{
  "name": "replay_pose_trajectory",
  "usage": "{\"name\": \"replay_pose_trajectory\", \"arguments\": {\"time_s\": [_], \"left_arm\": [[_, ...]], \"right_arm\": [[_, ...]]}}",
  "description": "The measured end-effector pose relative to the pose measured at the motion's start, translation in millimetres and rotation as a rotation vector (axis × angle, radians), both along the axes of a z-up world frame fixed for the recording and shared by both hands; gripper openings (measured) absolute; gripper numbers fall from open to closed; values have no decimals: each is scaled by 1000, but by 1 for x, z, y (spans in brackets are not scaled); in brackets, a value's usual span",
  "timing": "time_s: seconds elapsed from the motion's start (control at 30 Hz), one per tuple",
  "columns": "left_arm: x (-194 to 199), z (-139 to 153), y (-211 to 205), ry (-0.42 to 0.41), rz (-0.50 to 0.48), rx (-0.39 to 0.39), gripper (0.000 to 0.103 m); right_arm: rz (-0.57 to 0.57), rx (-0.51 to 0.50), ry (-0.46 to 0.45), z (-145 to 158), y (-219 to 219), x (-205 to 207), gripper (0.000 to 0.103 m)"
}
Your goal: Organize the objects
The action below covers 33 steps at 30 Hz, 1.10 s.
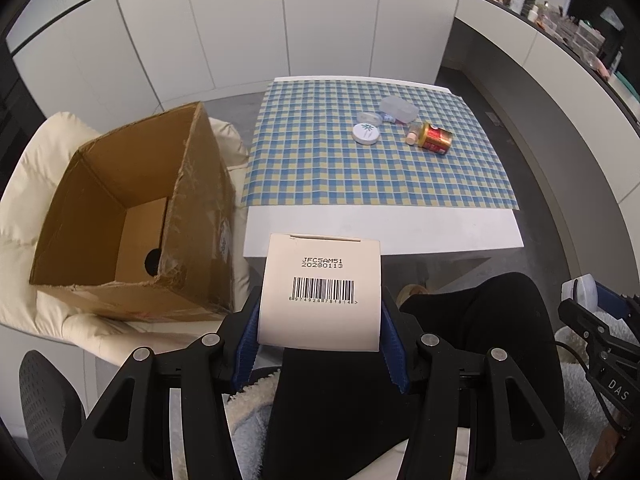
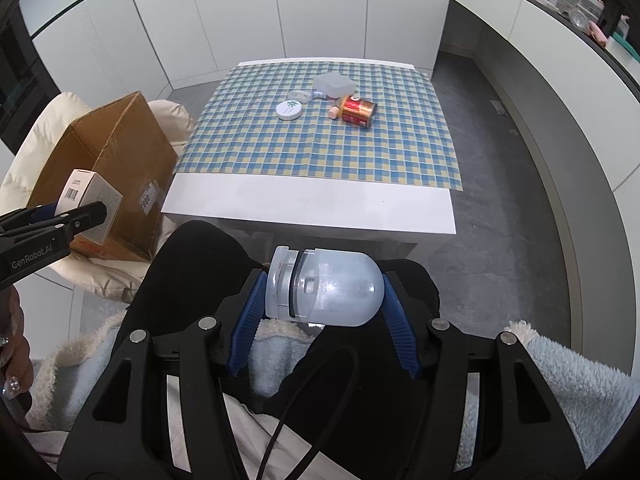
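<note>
My left gripper (image 1: 320, 312) is shut on a white carton with a barcode (image 1: 320, 292), held above a person's lap just before the table's near edge. The same carton (image 2: 90, 200) shows at the left of the right wrist view. My right gripper (image 2: 322, 292) is shut on a translucent domed plastic case (image 2: 324, 286), lying sideways between the blue pads. On the checked cloth (image 1: 360, 172) lie a round white tin (image 1: 366, 133), a red-gold can (image 1: 436, 139) on its side, a small pink-capped bottle (image 1: 413, 135) and a frosted plastic box (image 1: 398, 109).
An open brown cardboard box (image 1: 132, 216) stands on a cream cushion (image 1: 36, 184) left of the white table (image 1: 380, 232). A person's dark-clad legs (image 2: 192, 280) and fluffy blue garment (image 2: 568, 392) lie under both grippers. A curved white counter (image 1: 560, 80) runs along the right.
</note>
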<state>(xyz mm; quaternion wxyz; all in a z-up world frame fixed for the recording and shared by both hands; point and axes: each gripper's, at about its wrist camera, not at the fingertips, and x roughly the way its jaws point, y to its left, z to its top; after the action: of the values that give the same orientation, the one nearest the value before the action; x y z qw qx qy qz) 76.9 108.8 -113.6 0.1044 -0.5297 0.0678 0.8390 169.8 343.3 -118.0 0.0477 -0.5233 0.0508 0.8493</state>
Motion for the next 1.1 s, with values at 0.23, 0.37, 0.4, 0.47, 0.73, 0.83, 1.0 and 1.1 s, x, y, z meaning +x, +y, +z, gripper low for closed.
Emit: {"name": "replay_pose_trajectory", "arguments": {"time_s": [0.23, 0.37, 0.4, 0.47, 0.73, 0.83, 1.0, 1.1], "left_arm": [[2, -3, -21, -7, 42, -6, 53], [3, -4, -39, -7, 81, -5, 53], [2, -4, -44, -7, 92, -5, 53], [2, -4, -54, -7, 117, -4, 53], [7, -5, -88, -7, 204, -9, 53], [9, -6, -102, -11, 238, -8, 53], [14, -5, -126, -14, 291, -12, 53], [18, -2, -141, -6, 322, -21, 53]], "right_arm": [[49, 4, -3, -1, -17, -9, 60], [87, 1, -2, -3, -33, -18, 60], [100, 0, -2, -3, -37, -20, 60], [124, 0, 0, -3, -46, -25, 60], [238, -10, 7, -1, -86, -42, 60], [272, -9, 9, -1, -100, -47, 60], [336, -23, 12, -3, -124, -54, 60], [362, -31, 7, -6, -139, -60, 60]]}}
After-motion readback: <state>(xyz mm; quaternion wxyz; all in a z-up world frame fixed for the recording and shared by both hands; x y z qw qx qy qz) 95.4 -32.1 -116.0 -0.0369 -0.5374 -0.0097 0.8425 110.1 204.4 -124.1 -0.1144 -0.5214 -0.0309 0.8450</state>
